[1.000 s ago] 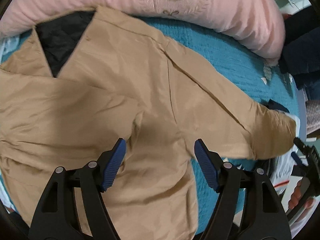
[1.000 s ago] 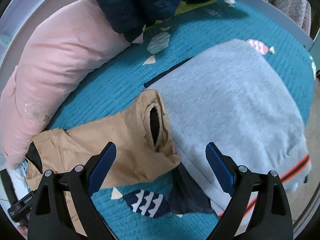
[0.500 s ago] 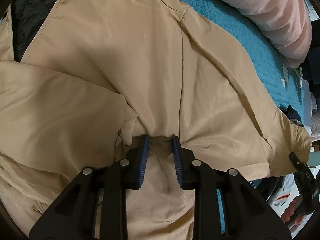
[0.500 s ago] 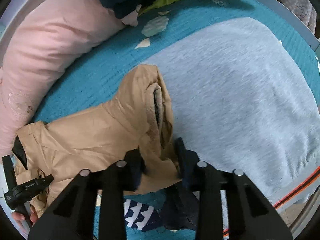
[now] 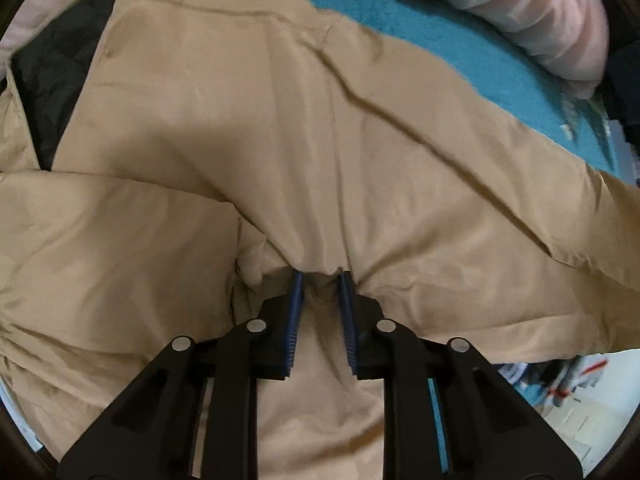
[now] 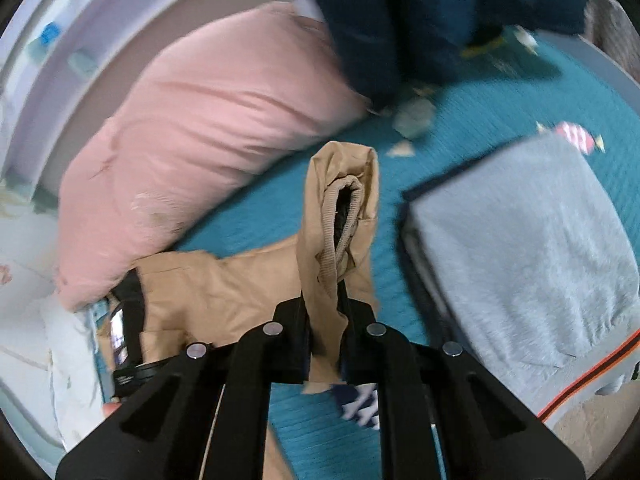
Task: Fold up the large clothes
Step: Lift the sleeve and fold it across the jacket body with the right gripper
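Both pairs of jaws, spread wide a second ago, have just been closing, and each now pinches tan cloth. At the left gripper (image 5: 320,280) the blue ribbed pads bunch a fold of the tan jacket (image 5: 248,128) near the underarm seam, with smooth, faintly shiny fabric puckering between them. The right gripper (image 6: 326,312) has lifted off the bed, gripping the sleeve end (image 6: 340,216), which stands up as a soft tube with a ribbed knit cuff and a dark opening. Most of the jacket lies spread flat on the teal quilted bed cover (image 5: 460,52), its black quilted lining (image 5: 52,80) showing at the open front. In the right view the pads are hidden behind the sleeve cloth, and the picture is blurred. A plump pink pillow (image 6: 200,128) lies along the far edge, a folded grey fleece garment (image 6: 528,240) with an orange stripe lies just beside the sleeve, and a dark navy garment (image 6: 420,20) is heaped beyond.
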`<control>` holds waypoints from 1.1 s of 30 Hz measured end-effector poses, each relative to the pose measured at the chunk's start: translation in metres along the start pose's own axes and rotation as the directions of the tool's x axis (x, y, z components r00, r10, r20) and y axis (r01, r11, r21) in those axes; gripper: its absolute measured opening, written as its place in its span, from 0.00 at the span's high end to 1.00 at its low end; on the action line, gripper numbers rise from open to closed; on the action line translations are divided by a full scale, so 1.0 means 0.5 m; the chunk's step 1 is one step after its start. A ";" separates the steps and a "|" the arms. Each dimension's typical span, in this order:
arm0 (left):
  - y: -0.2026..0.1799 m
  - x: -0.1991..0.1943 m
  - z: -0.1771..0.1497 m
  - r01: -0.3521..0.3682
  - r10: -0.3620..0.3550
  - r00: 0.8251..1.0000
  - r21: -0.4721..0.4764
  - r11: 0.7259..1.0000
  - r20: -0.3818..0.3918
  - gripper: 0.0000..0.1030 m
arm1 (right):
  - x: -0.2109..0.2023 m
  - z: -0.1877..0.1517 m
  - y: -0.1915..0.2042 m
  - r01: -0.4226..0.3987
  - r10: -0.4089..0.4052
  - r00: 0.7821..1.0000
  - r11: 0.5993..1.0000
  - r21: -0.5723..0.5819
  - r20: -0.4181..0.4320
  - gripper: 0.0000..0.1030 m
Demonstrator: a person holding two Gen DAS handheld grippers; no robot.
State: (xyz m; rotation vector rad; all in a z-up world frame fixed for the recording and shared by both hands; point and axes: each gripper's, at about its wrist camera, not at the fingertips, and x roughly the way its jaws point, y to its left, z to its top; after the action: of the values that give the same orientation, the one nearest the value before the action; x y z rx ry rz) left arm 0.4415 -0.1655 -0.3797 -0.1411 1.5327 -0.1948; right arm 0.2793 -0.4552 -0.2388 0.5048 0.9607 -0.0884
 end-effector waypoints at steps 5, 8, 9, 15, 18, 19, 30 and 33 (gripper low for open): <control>-0.004 -0.095 -0.012 -0.003 -0.002 0.998 0.075 0.997 0.068 0.81 | -0.045 -0.012 0.133 0.022 -0.022 1.000 0.993 -0.114 0.004 0.91; 0.029 -0.160 -0.019 0.011 -0.018 0.995 0.067 0.998 0.099 0.80 | -0.051 -0.022 0.209 -0.015 0.015 1.000 0.988 -0.156 0.000 0.91; 0.040 -0.176 -0.023 0.013 -0.020 0.994 0.063 0.998 0.109 0.75 | -0.053 -0.028 0.228 -0.017 0.017 1.000 0.986 -0.166 -0.002 0.91; 0.147 -0.303 -0.060 -0.005 0.002 0.977 0.014 1.000 0.215 0.51 | -0.032 -0.089 0.383 -0.073 0.061 0.997 0.959 -0.275 -0.052 0.91; 0.224 -0.353 -0.080 -0.012 0.020 0.969 -0.033 0.999 0.248 0.51 | -0.011 -0.122 0.453 -0.092 0.069 0.994 0.944 -0.316 -0.083 0.91; 0.255 -0.370 -0.092 -0.016 0.026 0.966 -0.043 0.999 0.256 0.51 | -0.005 -0.133 0.469 -0.098 0.072 0.993 0.940 -0.326 -0.092 0.91; 0.486 -0.440 -0.192 -0.043 0.082 0.961 -0.149 0.988 0.265 0.48 | 0.124 -0.263 0.681 -0.163 0.068 0.971 0.890 -0.425 -0.230 0.91; 0.521 -0.436 -0.208 -0.052 0.090 0.963 -0.153 0.987 0.253 0.48 | 0.170 -0.296 0.721 -0.183 0.065 0.960 0.880 -0.437 -0.272 0.91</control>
State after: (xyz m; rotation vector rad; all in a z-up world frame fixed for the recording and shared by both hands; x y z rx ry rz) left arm 0.3415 0.1385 -0.2257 -0.2179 1.2875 -0.0053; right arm 0.3208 -0.0583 -0.2418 0.1359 1.1505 0.3245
